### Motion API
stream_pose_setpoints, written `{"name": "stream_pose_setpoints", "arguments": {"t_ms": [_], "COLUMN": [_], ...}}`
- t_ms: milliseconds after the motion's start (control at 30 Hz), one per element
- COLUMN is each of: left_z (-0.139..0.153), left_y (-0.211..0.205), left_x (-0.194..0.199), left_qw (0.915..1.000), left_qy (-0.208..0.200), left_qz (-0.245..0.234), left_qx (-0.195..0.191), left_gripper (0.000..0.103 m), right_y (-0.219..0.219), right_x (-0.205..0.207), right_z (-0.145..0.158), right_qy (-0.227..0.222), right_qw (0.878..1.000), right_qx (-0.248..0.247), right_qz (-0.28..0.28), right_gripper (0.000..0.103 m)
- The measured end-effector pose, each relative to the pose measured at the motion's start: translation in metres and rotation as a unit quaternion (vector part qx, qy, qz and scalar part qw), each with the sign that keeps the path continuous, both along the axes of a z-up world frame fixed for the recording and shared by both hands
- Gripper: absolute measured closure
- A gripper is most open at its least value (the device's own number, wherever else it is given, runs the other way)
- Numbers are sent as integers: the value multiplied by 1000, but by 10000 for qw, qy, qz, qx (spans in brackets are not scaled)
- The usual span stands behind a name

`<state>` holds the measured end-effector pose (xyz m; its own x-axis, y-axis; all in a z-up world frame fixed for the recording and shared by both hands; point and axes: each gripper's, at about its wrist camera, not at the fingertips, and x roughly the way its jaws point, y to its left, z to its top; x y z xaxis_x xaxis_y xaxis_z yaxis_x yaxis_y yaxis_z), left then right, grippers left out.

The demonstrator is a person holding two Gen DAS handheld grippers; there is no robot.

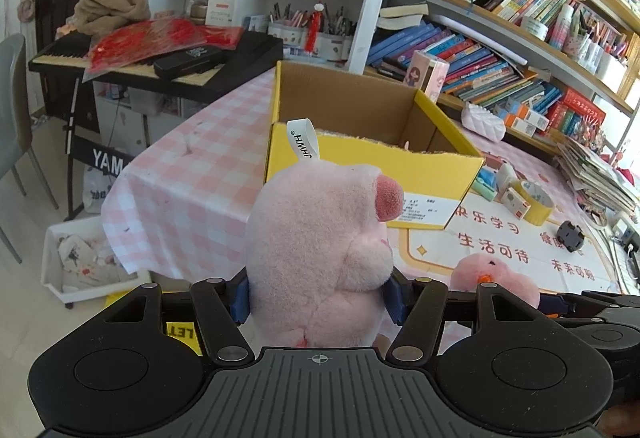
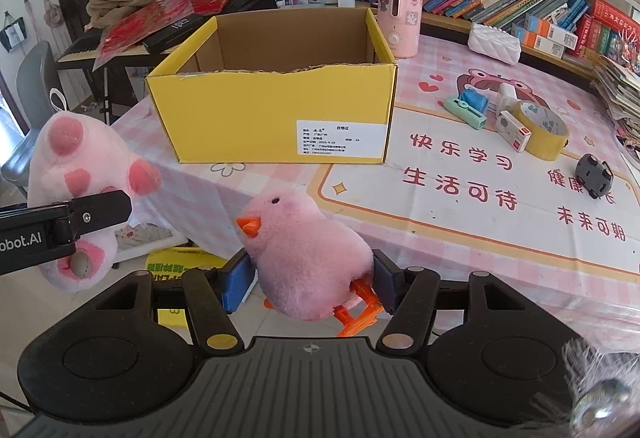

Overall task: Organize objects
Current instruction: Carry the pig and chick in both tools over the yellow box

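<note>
Box (image 2: pixel 272 110) sits on table (image 2: pixel 460 238), near its left edge. Tape roll (image 2: pixel 536 134), small carton (image 2: pixel 514 136) and toy car (image 2: pixel 594 174) lie right of box. Chick toy (image 2: pixel 308 258) before box, between right gripper (image 2: pixel 310 284) pads; pig toy (image 2: pixel 80 178) further left, off table edge, in left gripper (image 1: pixel 320 298). Keyboard (image 1: pixel 160 58) behind, left.

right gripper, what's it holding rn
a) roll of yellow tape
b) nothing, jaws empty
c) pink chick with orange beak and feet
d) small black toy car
c: in the right wrist view the right gripper has its blue pads pressed on both sides of the pink chick, while the tape roll and the black toy car lie on the table.
</note>
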<state>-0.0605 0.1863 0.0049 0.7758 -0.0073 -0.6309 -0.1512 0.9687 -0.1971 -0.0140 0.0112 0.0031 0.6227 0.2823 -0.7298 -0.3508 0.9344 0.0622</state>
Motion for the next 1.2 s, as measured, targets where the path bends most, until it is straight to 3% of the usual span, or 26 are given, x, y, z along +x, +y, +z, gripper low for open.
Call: {"name": "stream_pose_setpoints", "arguments": {"t_ms": [433, 767, 967, 1200], "left_z": [25, 50, 47, 27], "left_y": [6, 8, 3, -7], "left_x": [31, 92, 136, 186], "left_qw": [9993, 9969, 9969, 9970], "left_qy": [-365, -755, -696, -276], "left_qz": [-20, 40, 100, 140], "left_qx": [79, 203, 349, 709], "left_gripper": [42, 42, 42, 42], "right_y": [7, 13, 18, 26], "right_x": [29, 96, 149, 206], "right_z": [21, 59, 72, 64], "right_qy": [-399, -935, -1225, -1259], "right_qw": [9991, 9943, 9907, 9911], "right_qx": [172, 498, 563, 435], "right_qz": [-18, -137, -153, -37], "right_gripper": [44, 44, 44, 44]}}
